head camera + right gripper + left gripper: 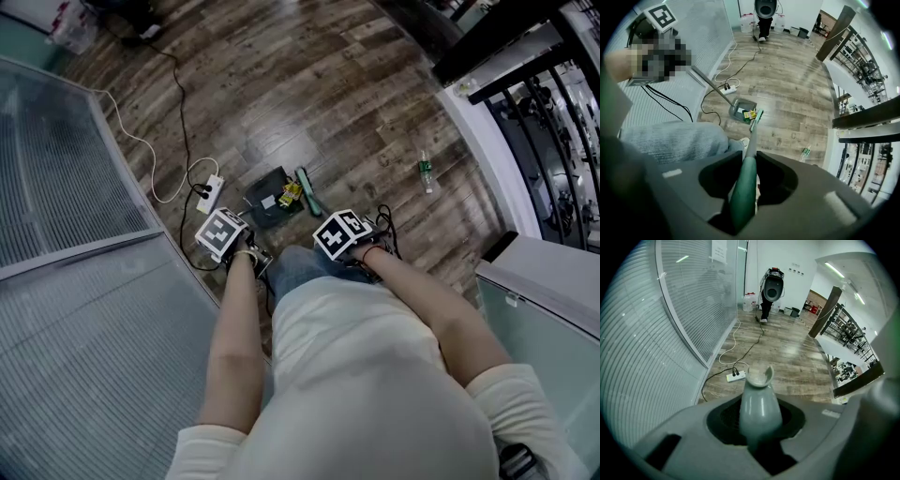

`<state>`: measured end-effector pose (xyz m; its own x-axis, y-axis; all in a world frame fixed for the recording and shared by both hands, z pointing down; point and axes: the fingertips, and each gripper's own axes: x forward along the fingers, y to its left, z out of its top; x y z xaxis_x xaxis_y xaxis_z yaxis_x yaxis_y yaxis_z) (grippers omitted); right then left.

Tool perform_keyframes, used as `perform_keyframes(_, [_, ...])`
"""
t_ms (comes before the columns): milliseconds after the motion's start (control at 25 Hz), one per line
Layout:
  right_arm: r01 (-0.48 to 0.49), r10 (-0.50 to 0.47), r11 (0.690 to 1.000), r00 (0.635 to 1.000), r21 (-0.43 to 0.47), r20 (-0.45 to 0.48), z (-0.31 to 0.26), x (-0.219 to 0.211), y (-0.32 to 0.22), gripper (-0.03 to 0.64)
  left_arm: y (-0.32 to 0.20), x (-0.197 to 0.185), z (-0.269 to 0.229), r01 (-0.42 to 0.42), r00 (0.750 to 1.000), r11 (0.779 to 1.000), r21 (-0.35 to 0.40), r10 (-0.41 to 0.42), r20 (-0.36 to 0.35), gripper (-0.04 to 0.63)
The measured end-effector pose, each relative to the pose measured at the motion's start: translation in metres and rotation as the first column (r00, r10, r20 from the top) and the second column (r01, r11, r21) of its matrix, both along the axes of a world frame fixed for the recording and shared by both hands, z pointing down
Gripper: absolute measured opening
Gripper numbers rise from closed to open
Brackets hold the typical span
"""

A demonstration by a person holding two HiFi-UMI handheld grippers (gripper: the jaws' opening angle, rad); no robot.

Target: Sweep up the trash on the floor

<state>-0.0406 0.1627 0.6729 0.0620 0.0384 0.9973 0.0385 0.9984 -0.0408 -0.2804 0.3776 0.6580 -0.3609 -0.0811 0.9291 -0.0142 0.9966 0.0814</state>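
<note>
Left gripper (757, 422) clamped on the pale dustpan handle (759, 401). Right gripper (746, 183) clamped on the green broom handle (742, 199).

Head view, centre frame: dustpan (267, 201) on the wood floor (356, 84), yellow trash (291, 194) at its right edge, broom head (307, 191) just beside it.

Bottle (427, 172) lies well to the right, label illegible. Sheet (719, 249) on the glass partition (66, 187) is unreadable.

Open floor toward the top of the frame. Partition and power strip (212, 192) close on the left.
</note>
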Motion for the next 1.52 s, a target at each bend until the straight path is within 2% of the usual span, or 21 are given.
perform_keyframes(280, [0.036, -0.036, 0.999, 0.999, -0.029, 0.013, -0.002, -0.004, 0.014, 0.101, -0.003, -0.004, 0.000, -0.002, 1.000, 1.000, -0.007, 0.002, -0.003, 0.100])
perform_keyframes(760, [0.159, -0.151, 0.982, 0.985, -0.102, 0.077, -0.011, -0.008, 0.047, 0.101, -0.004, -0.001, 0.001, -0.001, 1.000, 1.000, -0.012, 0.001, -0.001, 0.100])
perform_keyframes(920, [0.185, -0.177, 0.978, 0.980, -0.093, 0.089, -0.018, -0.009, 0.044, 0.101, -0.004, -0.001, 0.000, -0.003, 1.000, 1.000, -0.015, 0.003, -0.001, 0.100])
perform_keyframes(1160, [0.153, -0.140, 0.981, 0.984, -0.121, 0.109, -0.033, 0.002, 0.028, 0.101, -0.007, -0.003, 0.000, -0.005, 1.000, 1.000, -0.020, 0.005, -0.003, 0.099])
perform_keyframes(1520, [0.050, -0.025, 0.982, 0.990, -0.184, 0.139, -0.056, 0.019, 0.001, 0.101, -0.003, -0.007, -0.001, 0.005, 1.000, 1.000, -0.006, -0.005, -0.019, 0.097])
